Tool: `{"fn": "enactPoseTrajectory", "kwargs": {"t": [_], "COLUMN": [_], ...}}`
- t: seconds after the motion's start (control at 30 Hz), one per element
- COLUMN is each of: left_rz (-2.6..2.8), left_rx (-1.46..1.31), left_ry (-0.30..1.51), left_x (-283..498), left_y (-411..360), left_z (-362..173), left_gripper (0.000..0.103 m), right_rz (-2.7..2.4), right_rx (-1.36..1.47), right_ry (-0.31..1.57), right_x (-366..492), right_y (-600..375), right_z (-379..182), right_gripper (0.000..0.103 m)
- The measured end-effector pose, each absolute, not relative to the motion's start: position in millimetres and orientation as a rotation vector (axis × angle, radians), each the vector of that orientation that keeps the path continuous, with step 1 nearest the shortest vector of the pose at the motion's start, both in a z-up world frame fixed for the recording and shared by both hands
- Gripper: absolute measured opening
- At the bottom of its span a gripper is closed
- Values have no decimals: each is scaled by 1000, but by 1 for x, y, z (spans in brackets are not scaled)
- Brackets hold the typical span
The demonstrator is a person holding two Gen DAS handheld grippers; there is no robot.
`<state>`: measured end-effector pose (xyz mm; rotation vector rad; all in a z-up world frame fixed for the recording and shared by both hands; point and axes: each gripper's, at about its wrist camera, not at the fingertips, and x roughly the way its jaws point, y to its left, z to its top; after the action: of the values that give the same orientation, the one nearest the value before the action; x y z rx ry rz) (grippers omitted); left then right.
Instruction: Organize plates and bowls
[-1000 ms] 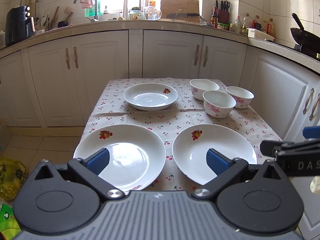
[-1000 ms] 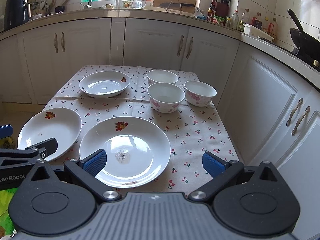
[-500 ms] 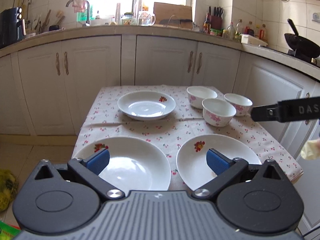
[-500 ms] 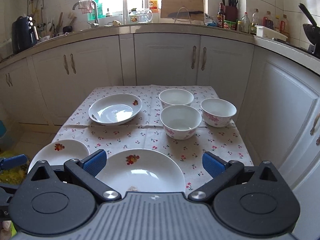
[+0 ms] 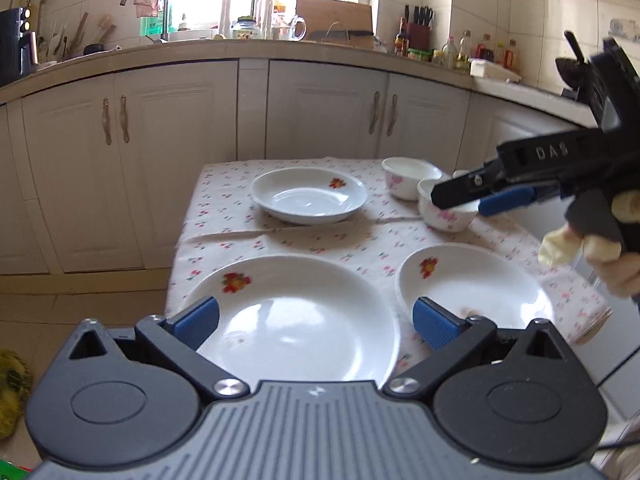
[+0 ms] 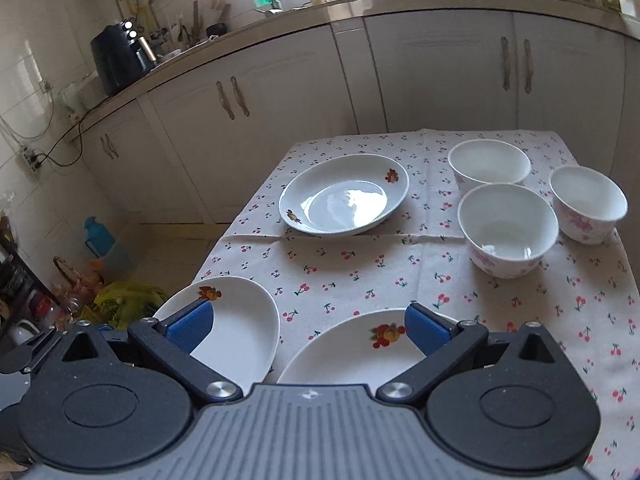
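- The left wrist view alone shows the right gripper (image 5: 480,196) from outside, at the right edge of the frame, held by a gloved hand (image 5: 600,248) above the table and pointing left in the frame toward the bowls; its fingers overlap the nearest bowl (image 5: 448,214) there, and contact cannot be told.
- The right wrist view alone shows all three bowls in its upper right: rear bowl (image 6: 489,162), front bowl (image 6: 507,230) and right bowl (image 6: 587,204), close together, upright, mouths up.
- The far plate (image 6: 344,196) sits flat at mid-frame on the cherry-print tablecloth (image 6: 360,272).
- Two more plates lie at the near table edge: left plate (image 5: 296,320) and right plate (image 5: 476,284), side by side.
- The left gripper (image 5: 316,318) hangs over the left plate, jaws spread wide, holding nothing.
- The right gripper's jaws also stand wide apart and empty in its own view.
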<state>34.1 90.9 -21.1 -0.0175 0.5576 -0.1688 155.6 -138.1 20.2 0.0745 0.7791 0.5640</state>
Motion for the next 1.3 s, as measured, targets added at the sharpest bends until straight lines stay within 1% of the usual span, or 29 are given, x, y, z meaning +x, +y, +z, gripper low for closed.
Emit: {"fn": "enactPoseTrajectory", "kwargs": {"t": [0.13,0.3,0.4,0.57,0.9,1.0,1.13,1.3], "left_rz": [-173,-197,-240,-309,-397,-409,-420,-439], "left_rx": [-26,-19,-25,44,95,110,109,123], "left_ry": [550,646,674,709,743,748,750,750], "left_x": [24,21,20,23,41,44,48,55], "left_y": [113,134,142,142,137,136,137,137], "left_z": [-31,-52,-62,-77,-86,-87,-86,-85], "left_gripper": [102,102,102,102,102,102,102,102], "right_rz": [639,743,761,787,863,882,903,919], "right_rx": [3,-60,-105,-193,-209,-216,-197,-182], "right_ry": [786,832,862,894,993,1030,1080,1107], "right_x": [170,183,190,197,213,219,227,233], "right_y": [-116,-94,-83,-67,-49,-43,-39,-36], "right_z": [12,3,-4,-15,-32,-41,-51,-56], "right_gripper": [103,103,103,103,103,97,86,80]}}
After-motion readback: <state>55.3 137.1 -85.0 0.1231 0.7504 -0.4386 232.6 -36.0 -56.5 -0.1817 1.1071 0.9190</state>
